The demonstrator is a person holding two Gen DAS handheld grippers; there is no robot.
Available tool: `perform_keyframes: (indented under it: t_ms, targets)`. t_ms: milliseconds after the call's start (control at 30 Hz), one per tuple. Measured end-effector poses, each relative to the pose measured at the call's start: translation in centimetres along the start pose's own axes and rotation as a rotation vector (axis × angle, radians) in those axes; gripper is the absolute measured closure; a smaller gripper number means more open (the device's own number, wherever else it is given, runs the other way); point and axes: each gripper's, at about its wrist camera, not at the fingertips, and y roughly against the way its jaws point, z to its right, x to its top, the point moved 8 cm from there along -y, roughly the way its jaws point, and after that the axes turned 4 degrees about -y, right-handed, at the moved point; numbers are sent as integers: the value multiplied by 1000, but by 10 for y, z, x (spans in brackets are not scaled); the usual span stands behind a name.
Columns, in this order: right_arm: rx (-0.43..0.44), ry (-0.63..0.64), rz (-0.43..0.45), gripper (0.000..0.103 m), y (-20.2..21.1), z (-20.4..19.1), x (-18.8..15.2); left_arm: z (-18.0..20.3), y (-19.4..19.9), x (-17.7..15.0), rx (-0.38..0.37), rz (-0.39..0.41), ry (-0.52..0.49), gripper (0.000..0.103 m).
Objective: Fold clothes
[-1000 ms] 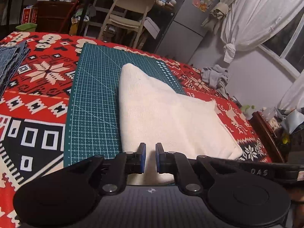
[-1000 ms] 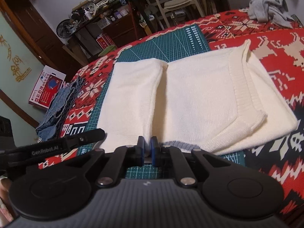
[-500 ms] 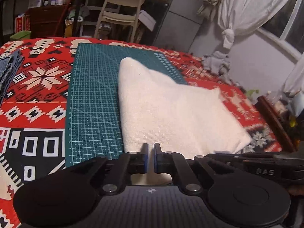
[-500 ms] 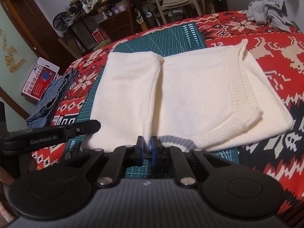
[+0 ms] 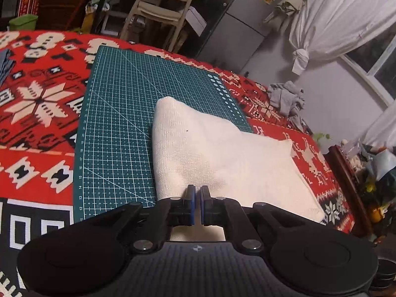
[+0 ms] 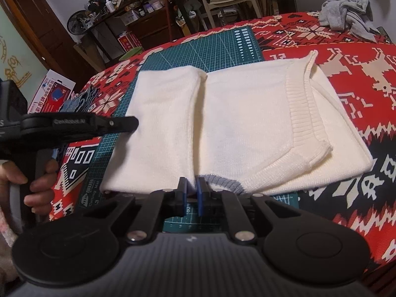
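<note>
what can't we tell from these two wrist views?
- Left wrist view: the cream sweater's near edge is hidden behind the left gripper; whether it pinches any fabric is unclear.
- Right wrist view: the grey-blue trim runs behind the right gripper; a grip there is unclear.
- Grey garment: crumpled, type unreadable.
- Denim pile: mostly hidden by the left gripper's arm.

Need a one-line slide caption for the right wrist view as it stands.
Right tongs shut at the near edge of a folded cream sweater on a green cutting mat, left tongs alongside.
</note>
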Motion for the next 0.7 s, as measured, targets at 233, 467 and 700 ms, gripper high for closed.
perform_keyframes:
  t_ms: [233,467,700]
  targets:
    - [-73,19,56,95,19,4,19,3,4,0,-29,-5,14,97]
    - [41,113,85,94,-15,-52,61,3,3,-1,-37,-5,25,97]
    - [57,127,32,96,-69,-67,64,3,1,-4,2,-23,-9,98]
